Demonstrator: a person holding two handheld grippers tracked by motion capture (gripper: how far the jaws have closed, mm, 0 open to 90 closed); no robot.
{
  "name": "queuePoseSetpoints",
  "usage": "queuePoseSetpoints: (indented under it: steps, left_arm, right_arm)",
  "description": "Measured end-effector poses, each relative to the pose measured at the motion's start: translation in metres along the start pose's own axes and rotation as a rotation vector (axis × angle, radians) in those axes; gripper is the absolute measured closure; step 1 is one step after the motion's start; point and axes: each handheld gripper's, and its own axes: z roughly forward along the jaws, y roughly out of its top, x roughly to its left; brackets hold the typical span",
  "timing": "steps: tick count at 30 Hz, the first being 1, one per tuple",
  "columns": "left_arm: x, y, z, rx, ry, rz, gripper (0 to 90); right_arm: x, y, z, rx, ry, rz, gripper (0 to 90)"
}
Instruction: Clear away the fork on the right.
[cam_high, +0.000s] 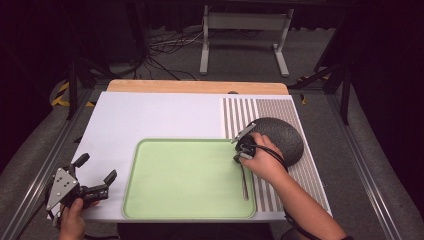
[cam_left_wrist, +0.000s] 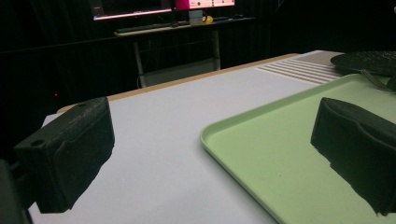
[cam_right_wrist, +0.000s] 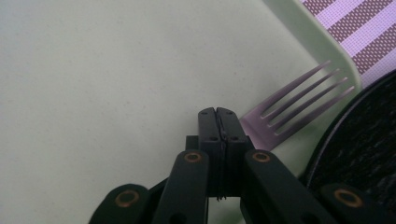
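Centrally on the desk (cam_high: 150, 112): smooth pale-green tray (cam_high: 175, 175), rounded corners, raised rim. Metal fork (cam_right_wrist: 299, 105) lies along the tray's right edge, tines beside a dark, pebbly round plate (cam_high: 282, 137). Right gripper (cam_right_wrist: 217, 122) fingers pressed fully together above the fork's neck; whether they pinch it, unclear. Left gripper (cam_high: 95, 175), left of the tray, fingers spread wide, holding nothing.

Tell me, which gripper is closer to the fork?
The right one. The right gripper sits shut just beside the fork at the green tray's right edge. The left gripper hangs open off the tray's left side, far from it.
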Motion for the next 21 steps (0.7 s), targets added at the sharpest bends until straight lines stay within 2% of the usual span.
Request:
queuePoseSetpoints:
  steps: [7,8,9,10,11,13,17,19,21]
  left_arm:
    - [0.0,0.0,0.001,-0.002,-0.002,0.001,0.2]
    - [0.0,0.0,0.001,-0.006,0.0,0.001,0.2]
    - [0.0,0.0,0.0,-0.003,0.001,0.0,0.2]
    - [0.0,0.0,0.0,-0.003,0.001,0.0,0.2]
    - [0.0,0.0,0.0,-0.004,0.001,0.0,0.2]
    - [0.0,0.0,0.0,-0.006,0.002,0.001,0.2]
    - [0.0,0.0,0.001,-0.004,0.0,0.0,0.2]
    - [-0.001,0.0,0.001,-0.004,0.0,0.0,0.2]
    - [-0.001,0.0,0.001,-0.002,-0.001,0.002,0.2]
  right_arm:
    - [0.002,0.006,-0.023,-0.105,0.008,0.002,77.3]
    - [0.003,0.008,-0.027,-0.117,0.007,-0.002,71.7]
    - [0.005,0.009,-0.033,-0.148,0.016,-0.007,57.5]
    - [0.005,0.009,-0.033,-0.148,0.016,-0.007,57.5]
    - [0.007,0.011,-0.038,-0.195,0.052,0.005,32.6]
    - [0.009,0.012,-0.044,-0.245,0.069,0.008,23.5]
    - [0.012,0.012,-0.054,-0.277,0.078,0.009,21.1]
    - [0.013,0.012,-0.062,-0.327,0.083,-0.016,15.2]
    - [0.014,0.011,-0.067,-0.35,0.073,-0.042,12.9]
